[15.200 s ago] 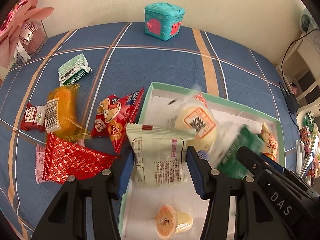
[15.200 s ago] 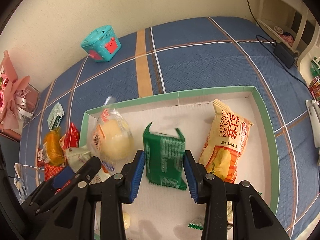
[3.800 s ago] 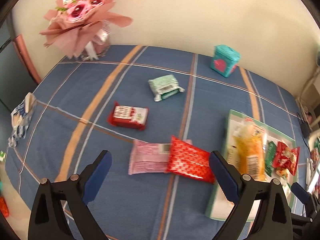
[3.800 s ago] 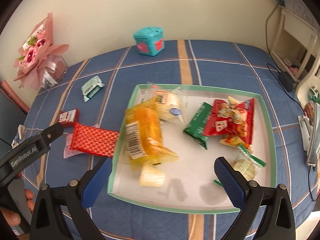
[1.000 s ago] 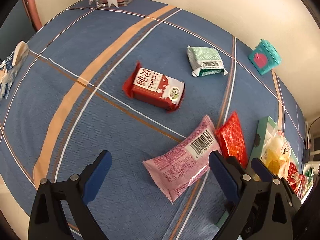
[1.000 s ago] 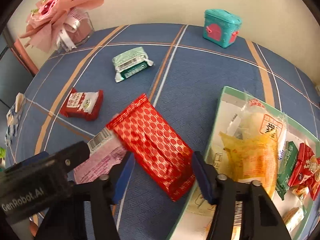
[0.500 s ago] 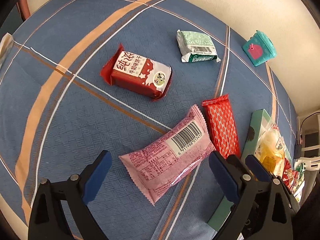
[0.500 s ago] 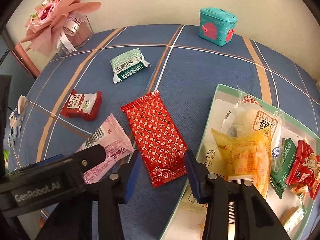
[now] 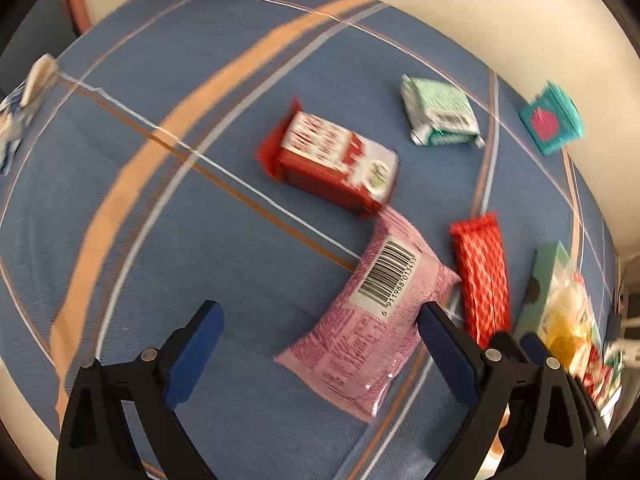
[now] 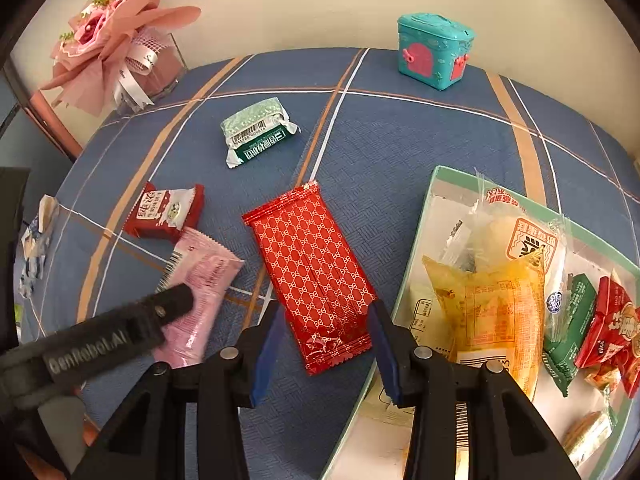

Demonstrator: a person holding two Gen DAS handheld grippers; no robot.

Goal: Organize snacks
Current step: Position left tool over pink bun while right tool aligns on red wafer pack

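While both grippers point steeply down, the table (image 10: pixel 400 140) under its blue plaid cloth fills each wrist view. From my right wrist, the green-rimmed tray (image 10: pixel 416 240) lies at about 4 o'clock, already holding a yellow packet (image 10: pixel 492 308), a clear-wrapped bun, and green and red packets. A pink bouquet (image 10: pixel 108 40) stands far off at 10 o'clock, against the wall.

My left gripper (image 9: pixel 320 312) is spread wide and holds nothing. The pink packet (image 9: pixel 372 320), barcode side up, lies slanted between its fingers, and its right edge sits just at the right finger. I cannot tell whether they touch, since that view is blurred.

My right gripper (image 10: pixel 326 312) is closed on the near end of the red packet (image 10: pixel 312 268), with a pad against each long edge. This patterned packet lies flat on the cloth at 12 o'clock from the gripper, between the pink packet and the tray's left rim, outside the tray.

A red-and-white packet (image 9: pixel 336 164) lies at 12 o'clock from the pink one, nearly touching its far end. A pale green packet (image 10: pixel 256 136) rests farther out at 11 o'clock, well apart from the others. A small teal box (image 10: pixel 434 52) stands at 1 o'clock by the wall.
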